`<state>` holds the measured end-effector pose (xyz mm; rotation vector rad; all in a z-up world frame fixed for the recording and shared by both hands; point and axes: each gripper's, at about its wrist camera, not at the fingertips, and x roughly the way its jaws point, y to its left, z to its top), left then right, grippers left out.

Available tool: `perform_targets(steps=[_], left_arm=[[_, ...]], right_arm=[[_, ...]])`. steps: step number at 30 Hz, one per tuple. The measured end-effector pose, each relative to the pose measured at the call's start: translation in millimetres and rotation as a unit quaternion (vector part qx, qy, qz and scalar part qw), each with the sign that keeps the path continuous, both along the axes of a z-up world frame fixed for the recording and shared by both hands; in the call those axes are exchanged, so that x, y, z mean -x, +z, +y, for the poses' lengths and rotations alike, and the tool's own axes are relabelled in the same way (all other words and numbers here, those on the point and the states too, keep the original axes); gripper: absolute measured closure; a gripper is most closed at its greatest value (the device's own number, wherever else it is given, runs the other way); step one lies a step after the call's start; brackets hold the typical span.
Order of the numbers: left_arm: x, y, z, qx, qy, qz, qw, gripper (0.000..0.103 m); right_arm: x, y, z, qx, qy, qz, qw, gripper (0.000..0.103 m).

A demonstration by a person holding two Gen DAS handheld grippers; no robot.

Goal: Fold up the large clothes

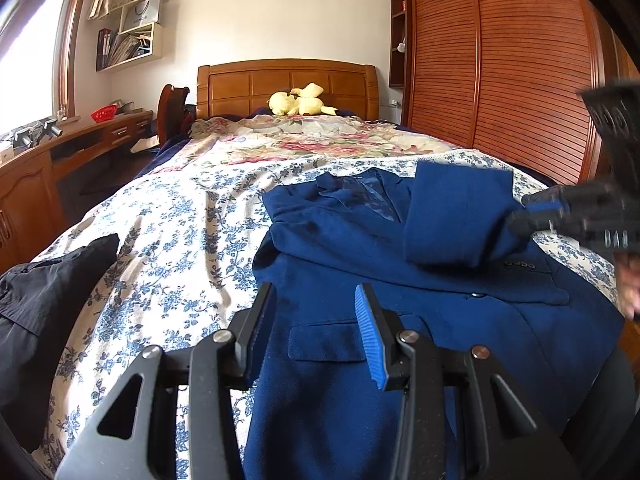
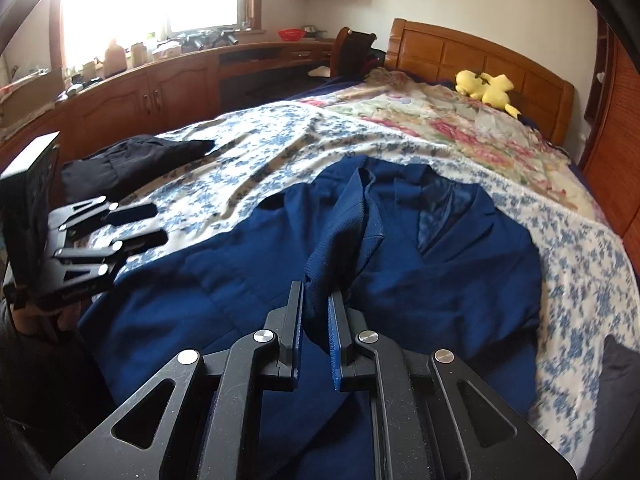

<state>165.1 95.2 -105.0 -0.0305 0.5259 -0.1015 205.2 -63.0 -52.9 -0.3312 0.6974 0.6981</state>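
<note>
A dark blue suit jacket (image 1: 340, 248) (image 2: 440, 280) lies face up on the flowered bedspread (image 1: 180, 220), collar toward the headboard. My right gripper (image 2: 316, 292) is shut on a bunched fold of the jacket's sleeve (image 2: 340, 240). In the left wrist view this right gripper (image 1: 520, 212) comes in from the right and holds the sleeve (image 1: 456, 216) across the jacket's chest. My left gripper (image 1: 314, 292) hovers over the jacket's left edge near the pocket flap, jaws apart and gripping nothing. In the right wrist view the left gripper (image 2: 160, 224) shows bedspread in the gap between its fingers.
A black garment (image 1: 40, 300) (image 2: 132, 160) lies at the bed's left side. A yellow plush toy (image 1: 298, 104) (image 2: 486, 86) rests by the wooden headboard. A slatted wardrobe (image 1: 500, 60) stands to the right, a wooden desk (image 2: 160, 84) under the window to the left.
</note>
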Motion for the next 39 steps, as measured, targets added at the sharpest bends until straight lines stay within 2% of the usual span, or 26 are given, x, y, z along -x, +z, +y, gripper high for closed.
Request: perform_targets(steps=[3,9,13,16,21,35,39], left_arm=[[0,0,0,-0.001,0.001,-0.001,1.0,0.064],[0,-1,0,-0.002,0.002,0.002,1.0,0.064],[0,-1,0,-0.002,0.001,0.002,1.0,0.064],[0,-1,0,-0.003,0.0,0.001,1.0,0.064],[0,-2,0,-0.003,0.001,0.001,1.0,0.064],[-3,-7,-2,-0.009,0.002,0.013,0.9999,0.064],[-4,-10,-2,-0.012,0.002,0.017,0.9998,0.064]], right_arm=[[11,-15,0,-0.006,-0.003,0.012,1.0,0.094],[19,-24,-3,-0.018,-0.006,0.036,0.999,0.088],[30,-27,-4,-0.022,-0.005,0.05,0.999,0.07],[39,-24,-4,-0.024,-0.006,0.034,0.999,0.062],[40,-31,0,-0.007,-0.005,0.02,1.0,0.059],[7,-95,9,0.002,-0.033,0.086,0.996,0.059],[6,-100,5,-0.012,-0.034,0.089,0.995,0.058]])
